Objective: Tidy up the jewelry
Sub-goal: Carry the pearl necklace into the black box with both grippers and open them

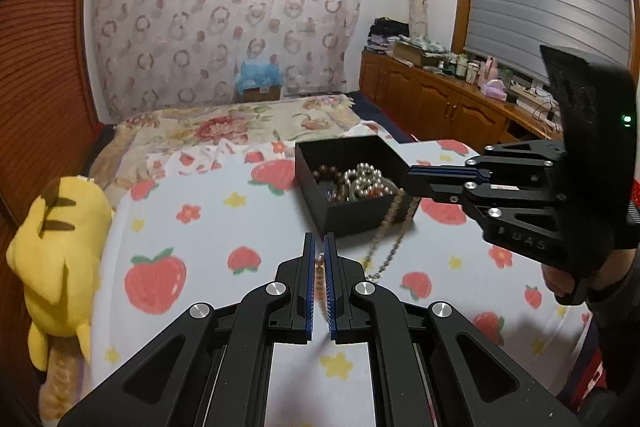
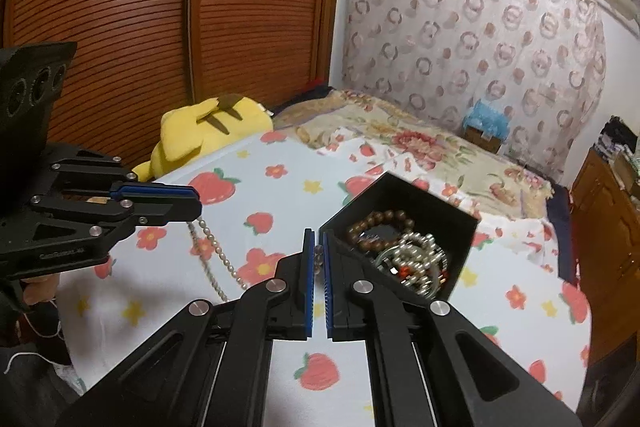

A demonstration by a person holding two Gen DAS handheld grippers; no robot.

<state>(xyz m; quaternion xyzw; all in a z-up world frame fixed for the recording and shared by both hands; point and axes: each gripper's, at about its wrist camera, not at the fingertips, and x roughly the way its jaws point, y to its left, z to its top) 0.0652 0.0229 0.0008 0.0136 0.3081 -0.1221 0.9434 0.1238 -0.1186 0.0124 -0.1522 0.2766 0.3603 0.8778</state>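
Black box (image 1: 362, 205) sits open on the strawberry-print sheet (image 1: 208, 227), w/ a pile of jewelry inside: a brown bead bracelet (image 2: 380, 223) toward the back and a tangle of silvery pearl beads (image 2: 420, 255) in front. You've got one long necklace (image 1: 394, 231) strung between both claws.

Your left gripper (image 1: 319, 255) is pressed together on one end; a small bead shows pinched between the blue pads (image 1: 308, 279), and more of the strand runs back between the fingers. In the right wrist view the same claw comes in from the left edge, w/ pearls (image 2: 218, 251) hanging down from its tip and trailing across the sheet.

Your right gripper (image 2: 318, 255) is also closed on the strand, w/ a couple of round beads caught near the tips. In the left wrist view that claw hangs over the near right corner of the box, and the necklace drops from it down the front of the box onto the sheet.

Both claws are held above the bedding, apart from each other, box just beside the right one. Yellow plush toy (image 1: 56, 251) lies at the bed's edge by the slatted wood doors (image 2: 132, 27). Patterned curtain (image 1: 224, 23) at the far wall.
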